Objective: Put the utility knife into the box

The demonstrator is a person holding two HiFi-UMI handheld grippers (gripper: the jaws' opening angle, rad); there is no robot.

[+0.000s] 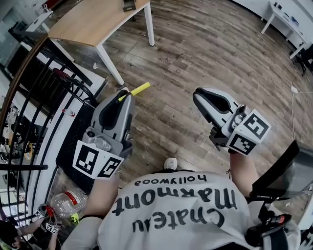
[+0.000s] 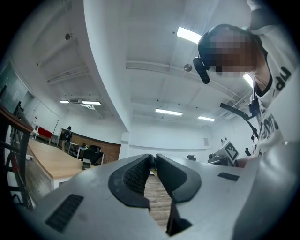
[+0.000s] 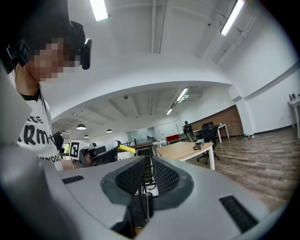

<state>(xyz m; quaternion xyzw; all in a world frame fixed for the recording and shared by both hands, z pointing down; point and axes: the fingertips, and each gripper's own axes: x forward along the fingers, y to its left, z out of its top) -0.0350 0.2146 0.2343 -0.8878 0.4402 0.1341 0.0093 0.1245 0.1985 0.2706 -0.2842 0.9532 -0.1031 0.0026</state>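
My left gripper (image 1: 126, 95) is clamped on the utility knife (image 1: 139, 89), whose yellow end juts forward past the jaw tips. I hold it raised over the wooden floor (image 1: 205, 44) and pinched near one end, I'd judge so the free end can go into the box first. Well ahead of this gripper stands the table (image 1: 93, 22) with a small dark item (image 1: 128, 5) on it; I cannot tell whether that is the box. My right gripper (image 1: 199, 96) hangs beside it, jaws drawn together on nothing, apparently kept free to help.
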